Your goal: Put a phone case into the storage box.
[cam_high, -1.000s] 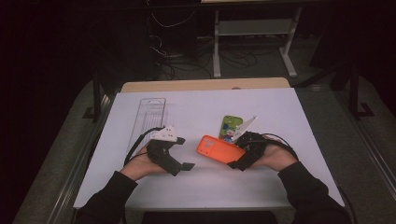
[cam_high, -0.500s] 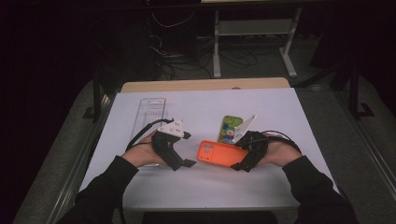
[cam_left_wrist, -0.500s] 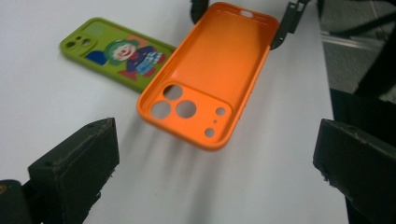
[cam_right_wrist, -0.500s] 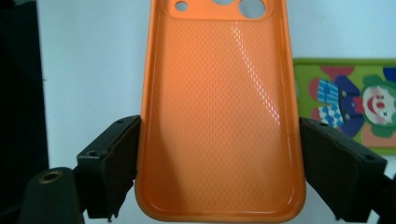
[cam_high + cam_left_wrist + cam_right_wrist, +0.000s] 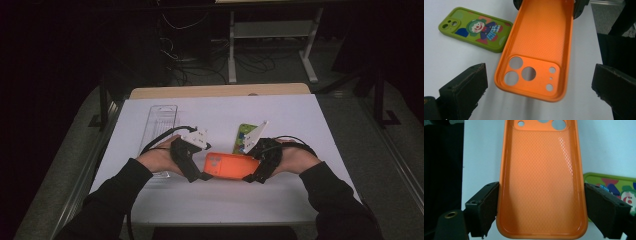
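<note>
Between both tools (level): orange case

Two forearms reach in side by side. The left gripper has its fingers spread wide. The right gripper has its fingers pressed closed on something.

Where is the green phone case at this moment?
In the high view the green case lies flat on the table, just beyond the orange case and the right gripper.

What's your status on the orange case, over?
Right gripper shut on orange phone case, held off the table. Left gripper open around its camera end. Green clown case lies alongside, not blocking.
</note>
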A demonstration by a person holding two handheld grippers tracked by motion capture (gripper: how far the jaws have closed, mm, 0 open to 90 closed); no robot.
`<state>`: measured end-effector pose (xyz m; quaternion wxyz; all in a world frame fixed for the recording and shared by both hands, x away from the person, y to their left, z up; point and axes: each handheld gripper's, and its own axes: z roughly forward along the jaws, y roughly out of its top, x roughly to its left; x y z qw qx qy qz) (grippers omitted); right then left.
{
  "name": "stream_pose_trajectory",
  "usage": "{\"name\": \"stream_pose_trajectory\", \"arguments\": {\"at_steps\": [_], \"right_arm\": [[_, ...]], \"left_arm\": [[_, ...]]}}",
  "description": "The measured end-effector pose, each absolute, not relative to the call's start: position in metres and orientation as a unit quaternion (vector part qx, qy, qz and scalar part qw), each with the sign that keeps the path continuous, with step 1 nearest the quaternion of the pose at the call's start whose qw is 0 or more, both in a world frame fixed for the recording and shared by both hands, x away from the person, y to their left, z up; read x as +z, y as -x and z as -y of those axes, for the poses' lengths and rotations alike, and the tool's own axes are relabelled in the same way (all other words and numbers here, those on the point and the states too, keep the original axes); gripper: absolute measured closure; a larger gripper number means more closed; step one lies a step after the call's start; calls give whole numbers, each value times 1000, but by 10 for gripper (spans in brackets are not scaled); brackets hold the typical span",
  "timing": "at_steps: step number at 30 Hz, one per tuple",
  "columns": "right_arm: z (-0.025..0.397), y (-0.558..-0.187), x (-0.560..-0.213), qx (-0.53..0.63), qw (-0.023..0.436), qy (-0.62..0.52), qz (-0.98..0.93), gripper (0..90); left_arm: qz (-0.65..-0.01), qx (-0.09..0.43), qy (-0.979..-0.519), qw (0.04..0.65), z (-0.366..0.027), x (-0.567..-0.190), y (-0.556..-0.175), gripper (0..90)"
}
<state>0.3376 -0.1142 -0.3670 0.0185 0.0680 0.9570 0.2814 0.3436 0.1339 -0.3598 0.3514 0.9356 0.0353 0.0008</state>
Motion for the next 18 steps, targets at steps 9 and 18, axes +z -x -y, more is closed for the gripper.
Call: {"name": "stream_pose_trajectory", "arguments": {"at_steps": [9,18], "right_arm": [[108,-332,-363,292,12,-47,-955,152],[108,-329,-360,293,14,-39,-955,152]], "left_arm": [[-18,-8,-947,322,-124,-370,-342,0],[-6,-14,-952,304,-116,-377,-339,0]]}}
